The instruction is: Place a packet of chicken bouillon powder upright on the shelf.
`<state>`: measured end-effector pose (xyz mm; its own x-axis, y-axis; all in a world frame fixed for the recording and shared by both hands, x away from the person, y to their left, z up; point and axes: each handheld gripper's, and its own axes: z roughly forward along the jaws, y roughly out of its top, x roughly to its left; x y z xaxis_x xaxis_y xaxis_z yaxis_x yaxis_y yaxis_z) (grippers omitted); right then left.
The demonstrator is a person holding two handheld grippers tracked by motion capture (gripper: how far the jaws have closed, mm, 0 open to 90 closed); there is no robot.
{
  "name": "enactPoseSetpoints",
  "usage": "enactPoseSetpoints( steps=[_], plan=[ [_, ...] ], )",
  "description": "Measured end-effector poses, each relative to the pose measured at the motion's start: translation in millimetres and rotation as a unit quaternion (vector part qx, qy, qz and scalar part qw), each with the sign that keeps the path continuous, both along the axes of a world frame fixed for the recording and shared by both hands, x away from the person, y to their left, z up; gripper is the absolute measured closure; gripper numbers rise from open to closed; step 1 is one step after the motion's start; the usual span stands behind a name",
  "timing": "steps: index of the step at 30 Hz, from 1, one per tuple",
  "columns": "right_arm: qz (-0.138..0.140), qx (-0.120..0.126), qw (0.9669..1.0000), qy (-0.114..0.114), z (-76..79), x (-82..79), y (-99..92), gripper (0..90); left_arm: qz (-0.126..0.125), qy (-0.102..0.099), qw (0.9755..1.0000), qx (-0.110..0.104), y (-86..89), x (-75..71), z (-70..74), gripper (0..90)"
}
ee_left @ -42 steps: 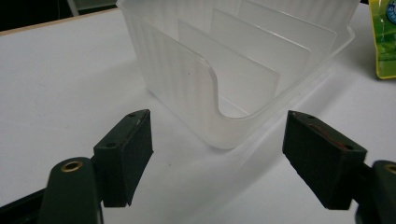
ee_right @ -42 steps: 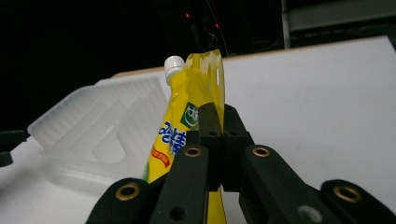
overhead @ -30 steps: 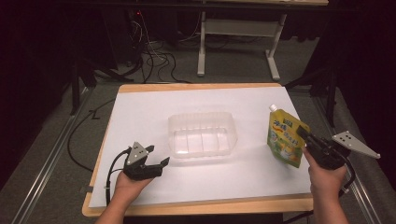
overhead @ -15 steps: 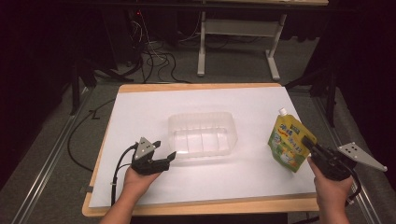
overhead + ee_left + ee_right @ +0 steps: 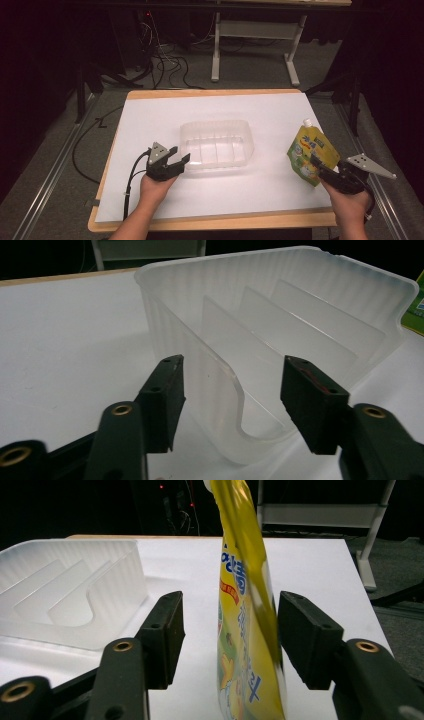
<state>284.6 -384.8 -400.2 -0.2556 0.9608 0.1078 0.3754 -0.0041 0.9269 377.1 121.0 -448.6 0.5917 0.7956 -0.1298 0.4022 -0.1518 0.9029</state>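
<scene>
the yellow and green spouted drink pouch point(image 5: 311, 154) is standing upright on the white table sheet point(image 5: 150, 115) near its right edge, well apart from the clear ribbed plastic tray with dividers point(image 5: 217, 142) lying at the middle. in the right gripper view the pouch point(image 5: 245, 630) is sitting between the jaws of the right gripper point(image 5: 230, 635), which have just been opening; there is a gap at each side, so the pads are not pressing on it and it is standing on its own. the left gripper point(image 5: 232, 400) is half open with its jaws just having been closing, straddling the tray's near wall point(image 5: 220, 390) without yet pinching it, as far as the left gripper view shows.

the risk here looks like the pouch tipping: it is tall, soft and narrow-based, and a jaw brushing it while the right hand is pulling away could knock it flat. on the other side, the thin tray wall may be flexing or skidding over the sheet if the left jaws are closing off-centre.
</scene>
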Motion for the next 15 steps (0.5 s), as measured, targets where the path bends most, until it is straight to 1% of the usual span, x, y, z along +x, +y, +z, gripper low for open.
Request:
enactPoseSetpoints(
  steps=[1,2,4,5,7,9,12,13,15],
  plan=[
    [0.000,0.002,1.0000,0.002,-0.3,0.3,-0.9,43.2,-0.004,0.002,1.0000,-0.002,-1.2,0.6,-0.6,50.8],
    [-0.002,0.007,1.0000,0.003,-0.7,0.7,-2.6,42.5,-0.006,0.003,1.0000,0.002,-3.0,1.5,-1.5,52.9],
    [-0.004,0.008,1.0000,0.004,-0.8,0.5,-3.5,42.1,0.002,0.004,0.9999,0.013,-5.9,2.6,-3.1,53.7],
    [-0.008,0.009,0.9999,0.004,-1.7,0.2,-5.4,40.8,0.007,0.003,0.9999,0.014,-6.4,2.9,-3.4,59.0],
    [-0.008,0.012,0.9999,0.004,-2.8,0.0,-7.2,41.6,0.006,0.008,0.9999,0.010,-7.6,2.4,-2.8,61.7],
    [-0.010,0.012,0.9999,0.006,-3.3,-0.2,-7.8,42.3,0.005,0.006,0.9999,0.013,-9.2,1.7,-2.8,64.8],
    [-0.013,0.016,0.9998,0.007,-3.9,-0.6,-9.9,44.0,0.000,-0.003,0.9995,0.030,-17.5,-0.1,-2.1,67.1],
    [-0.013,0.016,0.9998,0.007,-3.9,-0.6,-9.9,44.0,0.000,-0.003,0.9995,0.030,-17.5,-0.1,-2.1,67.5],
    [-0.012,0.017,0.9998,0.006,-3.5,-0.6,-9.2,44.2,-0.001,-0.008,0.9992,0.039,-24.1,0.2,-1.7,67.9]
  ],
)
